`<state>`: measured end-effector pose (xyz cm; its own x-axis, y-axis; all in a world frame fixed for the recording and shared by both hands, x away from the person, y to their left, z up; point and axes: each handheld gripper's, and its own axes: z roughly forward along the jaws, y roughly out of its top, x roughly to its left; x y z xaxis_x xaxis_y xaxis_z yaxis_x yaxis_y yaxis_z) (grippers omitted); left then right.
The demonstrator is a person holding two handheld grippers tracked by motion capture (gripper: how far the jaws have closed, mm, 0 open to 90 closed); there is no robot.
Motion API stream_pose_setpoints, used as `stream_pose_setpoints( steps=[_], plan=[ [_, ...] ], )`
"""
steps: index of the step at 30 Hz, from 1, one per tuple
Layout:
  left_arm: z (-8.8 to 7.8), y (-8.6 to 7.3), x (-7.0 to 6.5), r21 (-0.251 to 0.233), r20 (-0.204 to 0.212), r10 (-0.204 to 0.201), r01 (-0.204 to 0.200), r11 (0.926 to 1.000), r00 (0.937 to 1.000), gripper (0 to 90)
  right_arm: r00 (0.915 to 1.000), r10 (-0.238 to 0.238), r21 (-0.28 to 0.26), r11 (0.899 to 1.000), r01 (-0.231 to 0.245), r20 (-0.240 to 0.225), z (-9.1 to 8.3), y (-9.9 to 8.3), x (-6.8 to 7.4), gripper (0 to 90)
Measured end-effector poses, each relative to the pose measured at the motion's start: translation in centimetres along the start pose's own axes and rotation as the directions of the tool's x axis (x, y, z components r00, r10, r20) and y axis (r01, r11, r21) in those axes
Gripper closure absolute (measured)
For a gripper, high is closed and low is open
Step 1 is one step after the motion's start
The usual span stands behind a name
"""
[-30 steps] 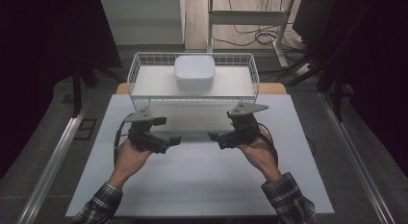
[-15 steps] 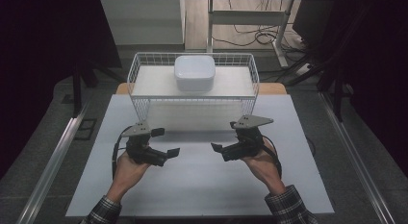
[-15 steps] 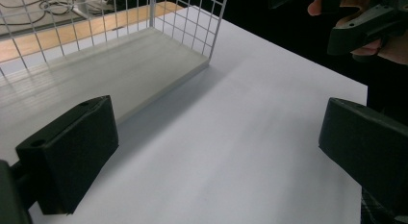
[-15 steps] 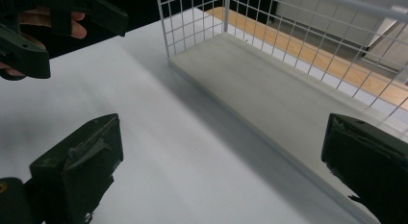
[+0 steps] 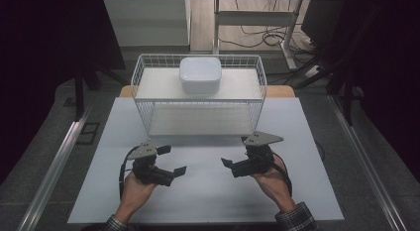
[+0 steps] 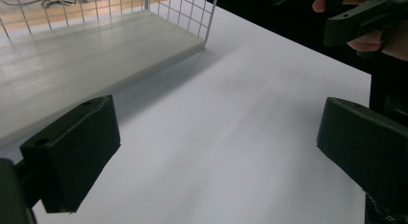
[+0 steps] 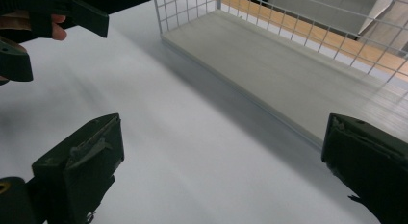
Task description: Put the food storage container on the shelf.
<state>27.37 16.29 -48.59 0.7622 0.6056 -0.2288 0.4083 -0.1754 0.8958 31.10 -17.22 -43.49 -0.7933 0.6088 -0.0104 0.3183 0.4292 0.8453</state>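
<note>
A white wire rack (image 5: 140, 108) stands at the far middle of the white table (image 5: 208, 201). A white square lidded container (image 5: 199, 75) rests on its upper board. My left gripper (image 5: 173, 159) hovers over the table in front of the rack's left half, open and holding nothing. My right gripper (image 5: 236, 151) is level with it in front of the rack's right half, also open and holding nothing. The two point toward each other. In the left gripper view my own left gripper (image 6: 216, 152) is spread wide over bare table, as is the right gripper (image 7: 223, 161) in its own view.
The rack's lower board (image 6: 72, 56) (image 7: 288, 65) is bare. A strip of wooden surface (image 5: 280, 90) shows behind the rack. Metal rails (image 5: 54, 166) run along both sides of the table, with dark floor beyond. Cables and a desk frame (image 5: 257, 18) lie at the back.
Both grippers have drawn back from the rack's front toward the near edge of the table. The rack and the container have not moved.
</note>
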Motion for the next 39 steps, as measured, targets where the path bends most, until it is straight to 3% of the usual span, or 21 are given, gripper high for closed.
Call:
stream_pose_setpoints(
  steps=[19,24,39],
  plan=[
    [-0.5,-2.5,-0.4,0.067,-0.046,0.016,-0.013,0.9976,0.9988,1.0,0.9997,0.021,0.025,0.999,-0.021,0.009,-0.2,-3.2,0.6,0.8],
    [-1.3,-3.5,-0.1,0.079,-0.058,-0.008,0.012,0.9968,0.9983,0.5,0.9992,0.030,0.031,0.999,-0.030,0.025,-0.7,-4.1,0.6,0.8],
    [-4.3,-4.5,0.1,0.066,-0.123,-0.015,0.024,0.9976,0.9923,0.7,0.9960,0.041,0.018,0.999,-0.043,0.079,-2.9,-5.4,0.2,0.8]
  ],
)
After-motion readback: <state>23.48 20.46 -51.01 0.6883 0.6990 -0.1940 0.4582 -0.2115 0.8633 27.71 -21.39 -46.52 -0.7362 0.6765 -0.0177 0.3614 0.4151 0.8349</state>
